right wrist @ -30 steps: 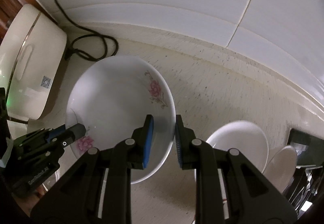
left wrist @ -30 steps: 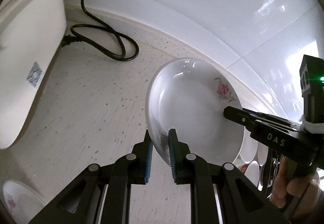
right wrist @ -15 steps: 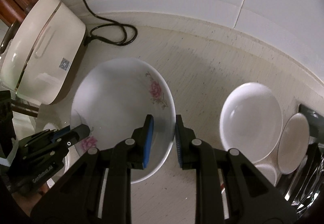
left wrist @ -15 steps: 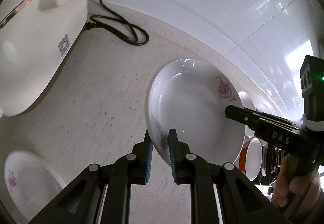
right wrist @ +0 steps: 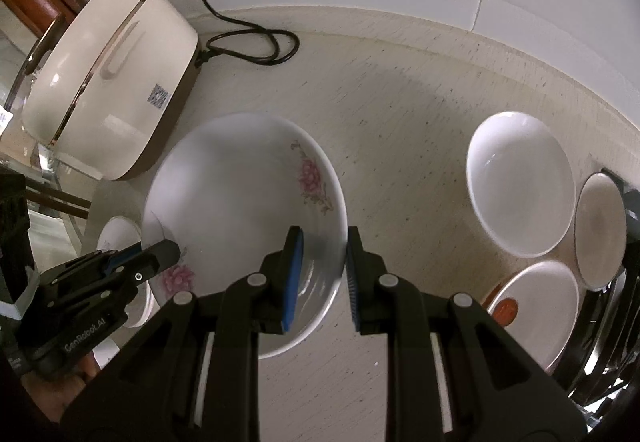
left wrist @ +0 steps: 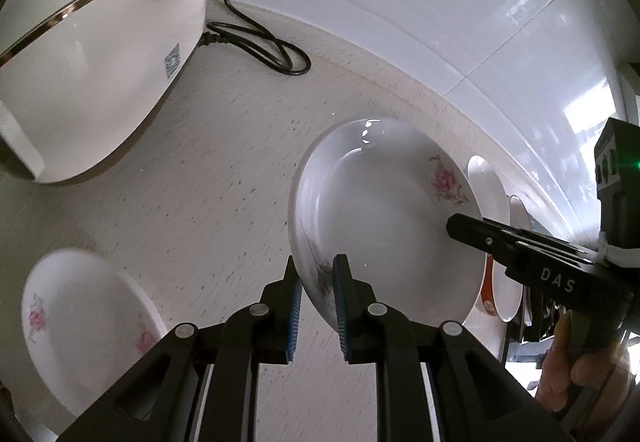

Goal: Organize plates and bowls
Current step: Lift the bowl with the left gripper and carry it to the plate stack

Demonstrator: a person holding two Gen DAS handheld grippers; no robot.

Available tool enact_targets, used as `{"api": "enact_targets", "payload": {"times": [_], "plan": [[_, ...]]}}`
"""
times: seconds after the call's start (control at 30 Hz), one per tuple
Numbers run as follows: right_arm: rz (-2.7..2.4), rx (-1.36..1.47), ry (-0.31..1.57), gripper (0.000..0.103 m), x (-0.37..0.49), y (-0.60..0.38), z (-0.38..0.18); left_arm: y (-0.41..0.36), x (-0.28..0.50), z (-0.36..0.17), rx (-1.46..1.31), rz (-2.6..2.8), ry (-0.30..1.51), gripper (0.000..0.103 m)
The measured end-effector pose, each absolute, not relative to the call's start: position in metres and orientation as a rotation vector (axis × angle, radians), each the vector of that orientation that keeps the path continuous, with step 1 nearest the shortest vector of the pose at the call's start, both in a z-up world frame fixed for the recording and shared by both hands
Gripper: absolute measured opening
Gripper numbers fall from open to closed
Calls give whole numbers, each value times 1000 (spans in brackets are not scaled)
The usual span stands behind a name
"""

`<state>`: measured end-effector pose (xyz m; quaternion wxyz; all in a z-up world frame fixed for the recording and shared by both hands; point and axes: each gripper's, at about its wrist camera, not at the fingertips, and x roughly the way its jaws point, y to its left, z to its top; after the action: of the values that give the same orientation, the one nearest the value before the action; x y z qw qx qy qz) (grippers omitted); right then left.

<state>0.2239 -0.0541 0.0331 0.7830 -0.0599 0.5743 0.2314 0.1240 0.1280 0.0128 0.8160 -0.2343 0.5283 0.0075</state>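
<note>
Bowls crowd the right, a cooker the left; between, bare counter. Both grippers pinch the flowered bowl's rim.

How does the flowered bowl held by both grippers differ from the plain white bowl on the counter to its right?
The flowered bowl has pink blossoms inside; the plain bowl shows no pattern. The flowered bowl is clamped at its rim by the left gripper and right gripper; the plain bowl sits untouched on the counter. The flowered bowl looks wider. Both are white and empty.
</note>
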Motion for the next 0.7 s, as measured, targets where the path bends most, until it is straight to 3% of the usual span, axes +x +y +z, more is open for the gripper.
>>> {"api": "enact_targets", "payload": {"times": [0.7], "plan": [[630,-172,1257,24,161,-4,26,180,54,16,-573,128,1100,16]]}}
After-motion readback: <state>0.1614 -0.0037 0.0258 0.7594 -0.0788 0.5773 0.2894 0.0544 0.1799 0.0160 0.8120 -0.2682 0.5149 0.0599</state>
